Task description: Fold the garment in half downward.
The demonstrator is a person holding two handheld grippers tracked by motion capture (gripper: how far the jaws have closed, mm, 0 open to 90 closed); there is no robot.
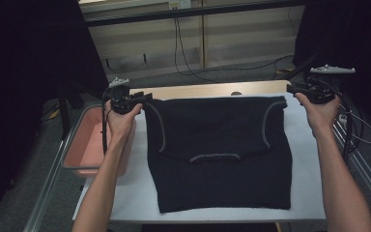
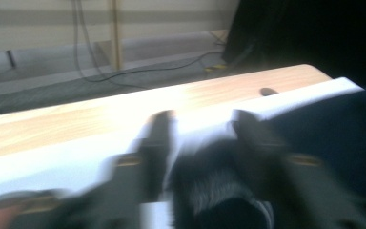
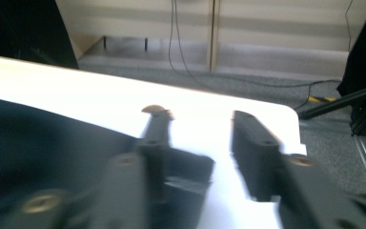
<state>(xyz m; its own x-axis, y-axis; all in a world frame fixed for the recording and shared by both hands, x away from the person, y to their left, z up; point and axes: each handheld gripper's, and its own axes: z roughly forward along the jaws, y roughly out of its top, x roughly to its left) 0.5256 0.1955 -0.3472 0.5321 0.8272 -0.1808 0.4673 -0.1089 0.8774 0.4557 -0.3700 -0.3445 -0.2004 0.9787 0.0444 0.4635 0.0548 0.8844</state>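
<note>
The high view looks forward and down over the white-topped table (image 1: 304, 193) from the near side. Each gripper view rides low and close over its far corner, facing the beige wall panels (image 3: 276, 24). All share the black knitted garment (image 1: 217, 145).

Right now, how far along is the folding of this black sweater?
Done: the black sweater lies flat with its top part folded down, collar trim mid-body. In hand: the left hand-held gripper and right hand-held gripper sit open at its far corners. Left, probably: further folds.
</note>
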